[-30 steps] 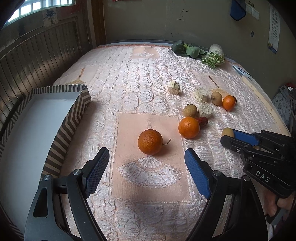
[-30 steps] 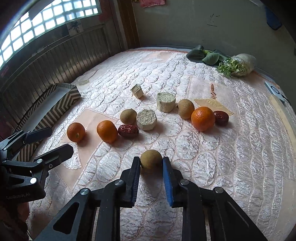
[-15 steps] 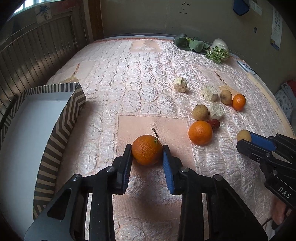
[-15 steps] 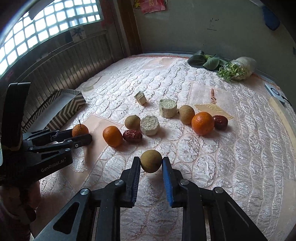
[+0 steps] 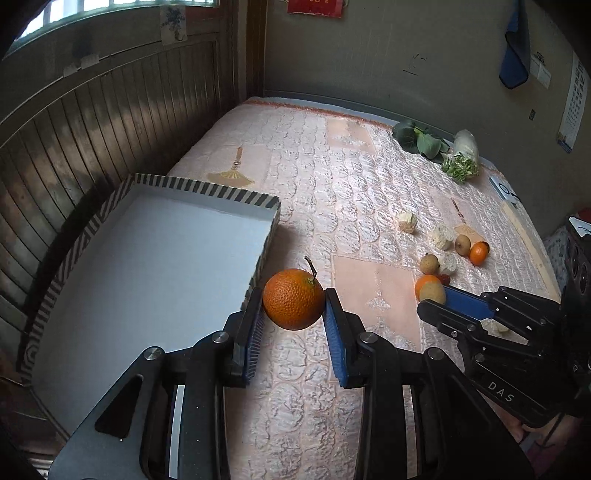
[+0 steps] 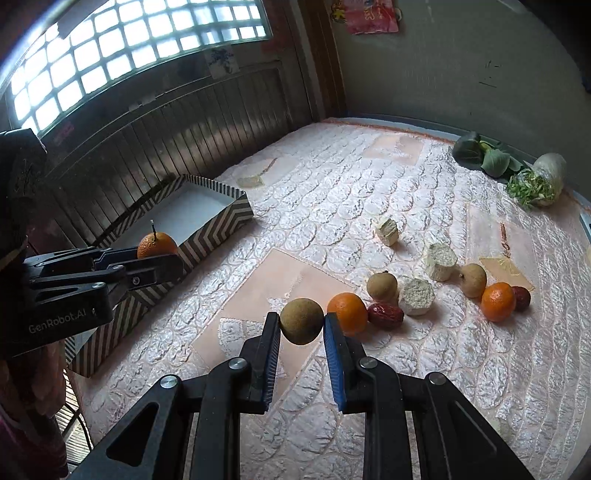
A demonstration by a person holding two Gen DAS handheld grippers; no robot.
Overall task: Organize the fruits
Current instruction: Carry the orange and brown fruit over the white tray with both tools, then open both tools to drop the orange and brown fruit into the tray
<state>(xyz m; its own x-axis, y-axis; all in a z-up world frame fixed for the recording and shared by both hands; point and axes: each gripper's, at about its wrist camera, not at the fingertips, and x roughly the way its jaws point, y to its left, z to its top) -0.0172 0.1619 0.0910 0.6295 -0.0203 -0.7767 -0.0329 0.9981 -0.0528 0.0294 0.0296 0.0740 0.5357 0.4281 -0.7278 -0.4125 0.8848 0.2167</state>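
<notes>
Orange-skinned stemmed orange [image 5: 293, 299] sits clamped in the left hand-held gripper [image 5: 293, 314] beside the striped tray [image 5: 207, 192]; the right hand-held gripper [image 6: 302, 328] clamps a brown fruit [image 6: 301, 320] above the bed [image 6: 332, 192]. Carry both over the rim before opening.

We read "DAS" in pale letters on the black body of the right gripper [image 5: 443, 302], seen from the left wrist. On the left gripper [image 6: 162, 258], seen from the right wrist, we read "GenRobot.AI". The red wall poster [image 6: 371, 16] and the wall calendar [image 5: 574, 107] carried marks too small for us to read.
</notes>
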